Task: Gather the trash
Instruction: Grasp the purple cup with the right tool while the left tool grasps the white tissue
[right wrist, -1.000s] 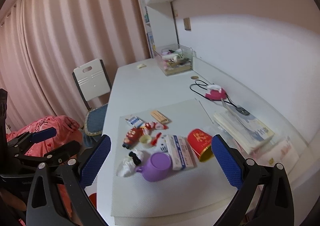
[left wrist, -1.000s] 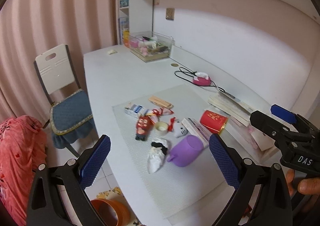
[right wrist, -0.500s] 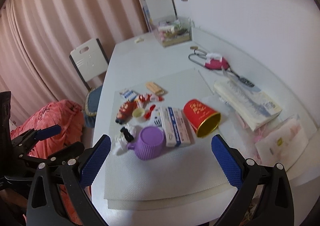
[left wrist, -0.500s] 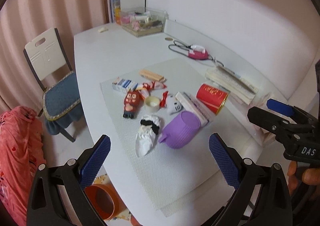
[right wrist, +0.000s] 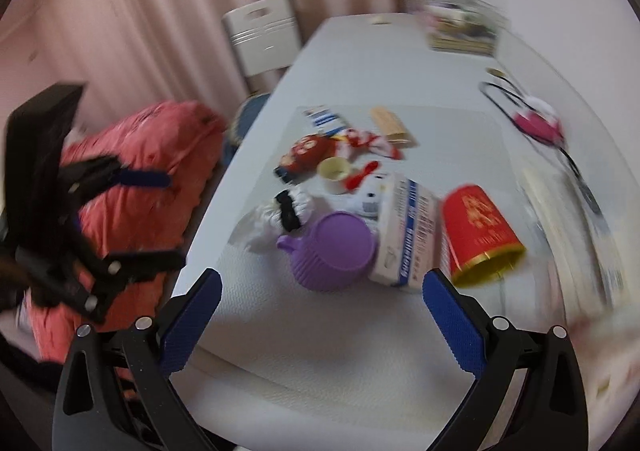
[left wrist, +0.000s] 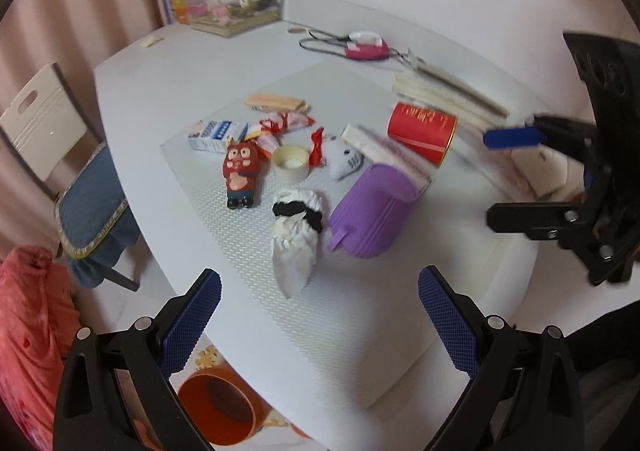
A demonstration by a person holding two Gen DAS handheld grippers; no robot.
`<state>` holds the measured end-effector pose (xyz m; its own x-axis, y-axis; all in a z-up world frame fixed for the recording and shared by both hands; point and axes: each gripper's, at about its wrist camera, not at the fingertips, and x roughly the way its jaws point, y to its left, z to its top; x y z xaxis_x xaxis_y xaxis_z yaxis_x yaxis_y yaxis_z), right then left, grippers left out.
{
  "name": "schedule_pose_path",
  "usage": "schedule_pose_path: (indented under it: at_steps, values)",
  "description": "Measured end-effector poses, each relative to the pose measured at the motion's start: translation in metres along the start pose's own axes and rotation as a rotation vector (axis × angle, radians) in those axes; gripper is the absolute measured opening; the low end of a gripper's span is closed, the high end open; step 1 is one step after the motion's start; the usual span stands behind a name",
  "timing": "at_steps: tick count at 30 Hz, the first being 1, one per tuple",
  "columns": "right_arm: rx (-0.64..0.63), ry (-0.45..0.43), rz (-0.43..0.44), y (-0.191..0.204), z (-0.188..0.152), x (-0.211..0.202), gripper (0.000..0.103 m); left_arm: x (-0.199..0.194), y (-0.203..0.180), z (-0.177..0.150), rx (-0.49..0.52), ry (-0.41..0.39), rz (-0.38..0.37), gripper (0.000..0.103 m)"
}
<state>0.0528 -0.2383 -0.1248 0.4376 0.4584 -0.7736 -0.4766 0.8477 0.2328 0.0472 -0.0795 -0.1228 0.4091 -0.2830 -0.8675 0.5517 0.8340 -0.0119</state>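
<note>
On a white mat (left wrist: 256,259) on the desk lie a crumpled white tissue with a black band (left wrist: 297,239), a purple cup on its side (left wrist: 370,211), a red paper cup (left wrist: 422,131), a white medicine box (right wrist: 408,235), a tape roll (left wrist: 290,162), a red figurine (left wrist: 242,173), red-white wrappers (left wrist: 286,123) and a small blue-white box (left wrist: 216,134). My left gripper (left wrist: 320,327) is open and empty above the mat's near edge. My right gripper (right wrist: 320,323) is open and empty, just short of the purple cup (right wrist: 332,251).
An orange bin (left wrist: 218,407) stands on the floor below the desk edge. A chair (left wrist: 60,155) with a blue cushion is at the left, a pink bundle (right wrist: 132,187) beside it. Books (left wrist: 448,95), a pink corded device (left wrist: 366,49) and a clear box (left wrist: 236,7) sit further back.
Both grippers have moved forward and down toward the objects on the mat, which now look larger. Both stay open and empty.
</note>
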Motion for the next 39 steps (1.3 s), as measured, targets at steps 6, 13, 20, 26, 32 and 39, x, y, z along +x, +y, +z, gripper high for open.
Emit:
schedule_pose_path:
  at_steps: [6, 13, 20, 26, 32, 39]
  values:
    - [-0.203, 0.002, 0.087, 0.009, 0.008, 0.018, 0.098, 0.024, 0.011, 0.004, 0.11, 0.015, -0.051, 0.097]
    - [-0.321, 0.075, 0.103, 0.003, 0.021, 0.052, 0.081, 0.049, 0.02, 0.01, 0.245, 0.045, -0.039, 0.097]
    - [-0.387, 0.127, 0.112, -0.006, 0.029, 0.077, 0.08, 0.069, 0.026, 0.015, 0.293, 0.063, -0.11, 0.097]
    - [-0.462, 0.213, 0.147, -0.008, 0.03, 0.104, 0.072, 0.084, 0.03, 0.018, 0.306, 0.078, -0.152, 0.083]
    - [-0.483, 0.296, 0.168, -0.013, 0.021, 0.121, 0.068, 0.092, 0.033, 0.02, 0.307, 0.073, -0.195, 0.083]
    - [-0.374, 0.31, 0.225, -0.028, 0.022, 0.126, 0.066, 0.094, 0.042, 0.011, 0.301, 0.077, -0.219, 0.083]
